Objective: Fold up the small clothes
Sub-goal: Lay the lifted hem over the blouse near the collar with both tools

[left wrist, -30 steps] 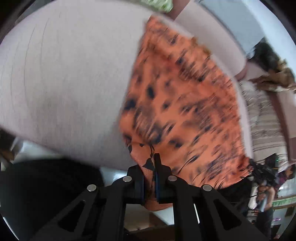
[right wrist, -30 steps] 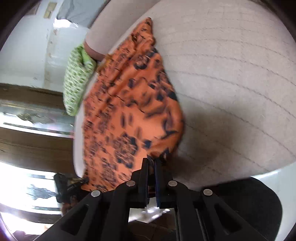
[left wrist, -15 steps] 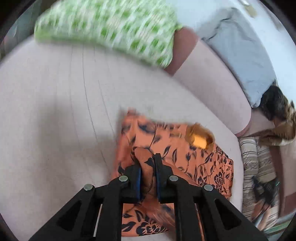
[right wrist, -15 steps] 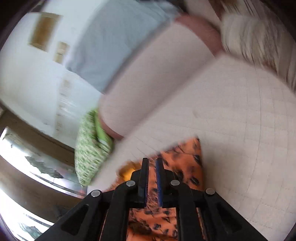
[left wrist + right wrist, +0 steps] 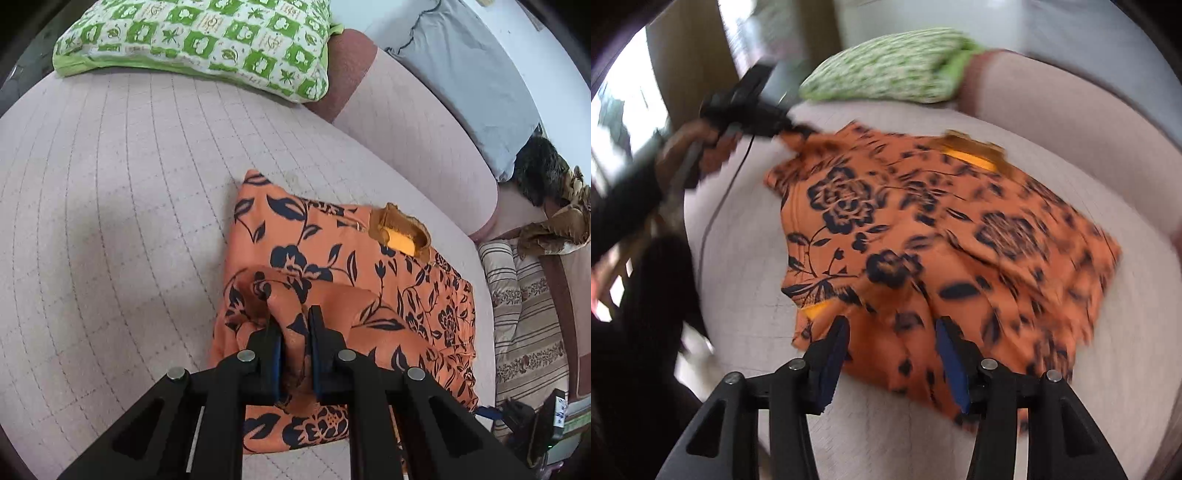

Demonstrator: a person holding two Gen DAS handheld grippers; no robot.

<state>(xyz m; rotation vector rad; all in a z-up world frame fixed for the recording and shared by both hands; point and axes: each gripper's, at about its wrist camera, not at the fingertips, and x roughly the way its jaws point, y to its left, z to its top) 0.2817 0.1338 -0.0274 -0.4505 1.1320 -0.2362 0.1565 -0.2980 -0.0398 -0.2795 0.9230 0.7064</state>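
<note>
Lying rumpled on the pink quilted sofa (image 5: 110, 206) is an orange top (image 5: 332, 266) with dark floral print — its yellow-lined neck toward the backrest. The left gripper (image 5: 294, 328) pinches a raised fold; the right gripper (image 5: 892, 343) hangs with jaws spread over the hem. A green pillow (image 5: 207, 40) rests at the seat's far edge.

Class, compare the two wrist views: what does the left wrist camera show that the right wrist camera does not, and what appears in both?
Only the left wrist view shows the left gripper shut on a raised fold of the orange floral garment, plus a grey cushion and a striped cloth. Only the right wrist view shows the right gripper open over the garment's near edge, and the person's hand. Both show the garment, the green patterned pillow and the pink sofa seat.
</note>
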